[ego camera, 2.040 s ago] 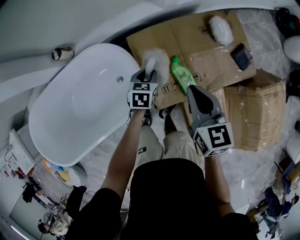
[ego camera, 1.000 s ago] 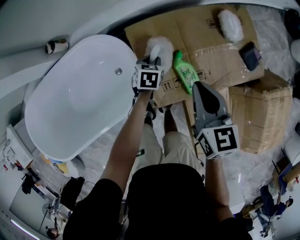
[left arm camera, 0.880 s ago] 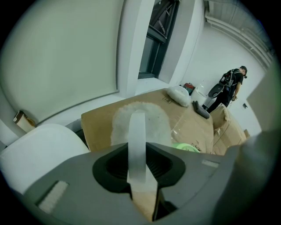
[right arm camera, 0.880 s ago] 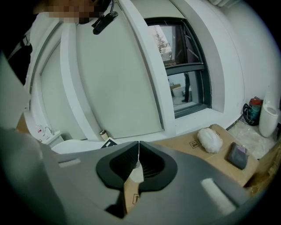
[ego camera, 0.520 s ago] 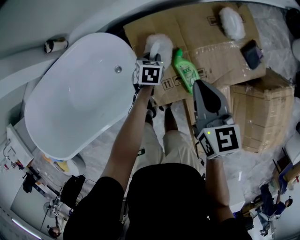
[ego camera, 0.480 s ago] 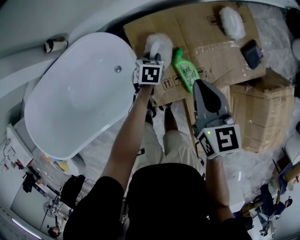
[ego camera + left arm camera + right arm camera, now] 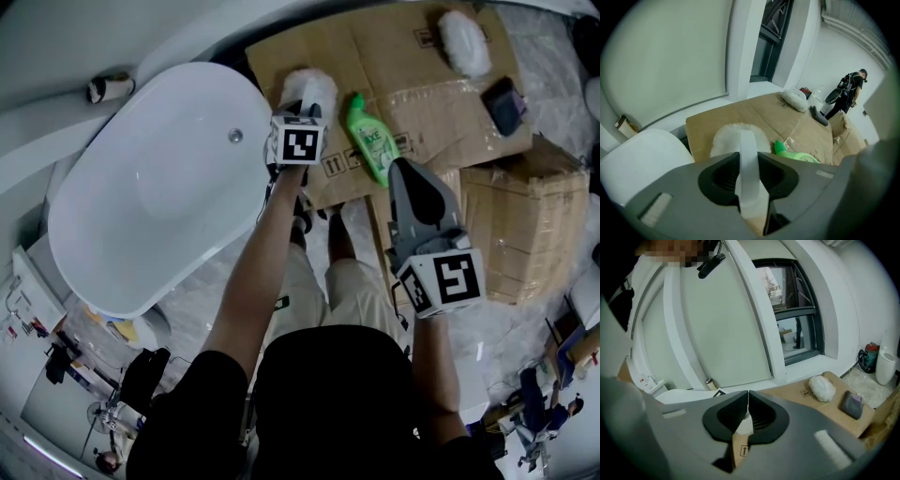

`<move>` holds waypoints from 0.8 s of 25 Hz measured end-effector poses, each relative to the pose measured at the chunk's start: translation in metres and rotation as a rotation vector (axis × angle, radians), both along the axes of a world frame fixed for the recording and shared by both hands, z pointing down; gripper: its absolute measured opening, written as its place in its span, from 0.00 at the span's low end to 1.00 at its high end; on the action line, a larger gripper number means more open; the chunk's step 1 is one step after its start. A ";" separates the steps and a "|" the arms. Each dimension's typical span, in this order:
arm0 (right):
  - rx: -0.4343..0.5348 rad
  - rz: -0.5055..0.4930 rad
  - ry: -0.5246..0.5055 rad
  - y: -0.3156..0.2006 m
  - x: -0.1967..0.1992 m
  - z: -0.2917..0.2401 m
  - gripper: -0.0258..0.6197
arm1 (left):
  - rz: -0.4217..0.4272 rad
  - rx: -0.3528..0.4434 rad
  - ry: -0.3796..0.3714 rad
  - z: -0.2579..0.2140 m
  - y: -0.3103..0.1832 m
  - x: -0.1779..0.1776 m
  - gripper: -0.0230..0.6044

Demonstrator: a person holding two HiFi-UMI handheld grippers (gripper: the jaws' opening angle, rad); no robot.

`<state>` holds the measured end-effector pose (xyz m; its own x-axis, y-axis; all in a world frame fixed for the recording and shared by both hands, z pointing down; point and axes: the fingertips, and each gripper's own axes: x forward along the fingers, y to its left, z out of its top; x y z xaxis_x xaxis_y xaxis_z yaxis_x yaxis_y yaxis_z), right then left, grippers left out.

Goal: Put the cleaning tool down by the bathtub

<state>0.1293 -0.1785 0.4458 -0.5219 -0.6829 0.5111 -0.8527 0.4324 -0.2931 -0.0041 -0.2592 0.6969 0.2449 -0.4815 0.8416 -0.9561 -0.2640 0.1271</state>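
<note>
White bathtub [image 7: 150, 187] fills the left, its rim just beside flattened cardboard [image 7: 412, 56]. There a green bottle [image 7: 367, 141] lies close right of the fluffy cleaning tool [image 7: 309, 89], resting at the cardboard's tub-side edge. The left gripper [image 7: 749, 159] is opening its jaws, pads touching the tool's white handle; the right gripper [image 7: 748, 405] is pressed together, empty, bare cardboard beyond it.
</note>
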 end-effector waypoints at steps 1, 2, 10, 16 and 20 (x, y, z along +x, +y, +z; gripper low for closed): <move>-0.001 0.000 0.001 0.000 0.001 0.000 0.06 | 0.001 0.001 0.002 0.000 0.000 0.001 0.20; -0.001 0.001 0.001 0.001 0.001 0.001 0.06 | 0.003 0.001 0.003 0.000 0.000 0.001 0.20; 0.000 0.004 -0.001 0.003 0.002 0.000 0.06 | 0.009 -0.025 0.024 0.002 0.007 0.007 0.24; 0.006 0.005 -0.004 0.005 0.002 -0.002 0.06 | 0.021 -0.001 0.024 -0.004 0.005 0.008 0.27; 0.013 0.002 -0.005 0.006 0.001 -0.006 0.06 | 0.029 -0.002 0.032 -0.010 0.008 0.011 0.28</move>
<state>0.1305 -0.1725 0.4399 -0.5231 -0.6907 0.4993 -0.8522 0.4342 -0.2920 0.0070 -0.2510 0.6874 0.2857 -0.4716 0.8343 -0.9434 -0.2916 0.1582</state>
